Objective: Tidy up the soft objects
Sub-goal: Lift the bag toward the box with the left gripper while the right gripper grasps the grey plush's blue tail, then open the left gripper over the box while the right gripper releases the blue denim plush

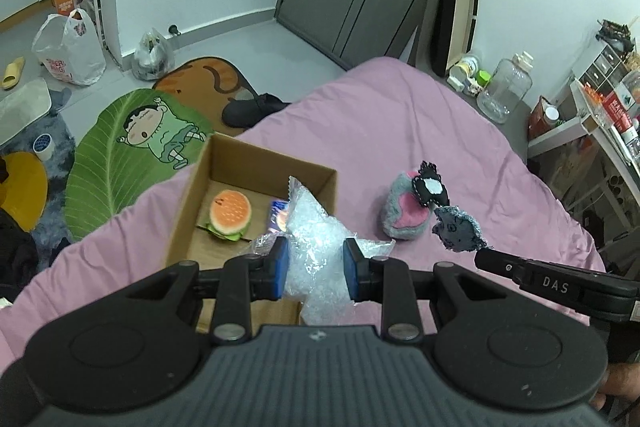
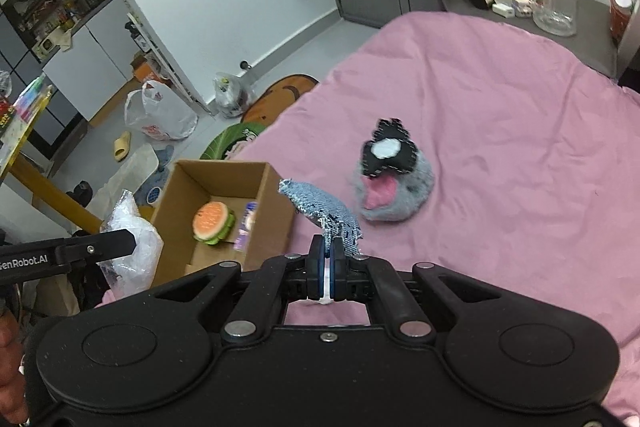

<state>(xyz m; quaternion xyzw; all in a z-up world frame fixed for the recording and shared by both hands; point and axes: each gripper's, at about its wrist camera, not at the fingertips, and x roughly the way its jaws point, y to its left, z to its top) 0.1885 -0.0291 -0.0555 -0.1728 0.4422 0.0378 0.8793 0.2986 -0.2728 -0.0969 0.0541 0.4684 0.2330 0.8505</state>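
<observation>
My left gripper point(image 1: 316, 261) is shut on a clear bag of bubble wrap point(image 1: 316, 239) and holds it above the near right corner of a cardboard box point(image 1: 188, 203). The box holds a burger toy point(image 1: 231, 213) and a blue packet point(image 1: 278, 215). My right gripper point(image 2: 328, 255) is shut on a denim scrap point(image 2: 324, 207) and holds it above the pink bed, right of the box point(image 2: 276, 211). A grey and pink plush point(image 2: 394, 197) lies on the bed with a black felt piece point(image 2: 386, 151) on top of it.
The pink bedsheet point(image 2: 500, 147) stretches right and far. The floor to the left holds mats point(image 1: 120, 155), plastic bags point(image 1: 68, 47) and a black shoe point(image 1: 252, 109). A clear jar point(image 1: 506, 91) and shelves point(image 1: 592, 123) stand at the right.
</observation>
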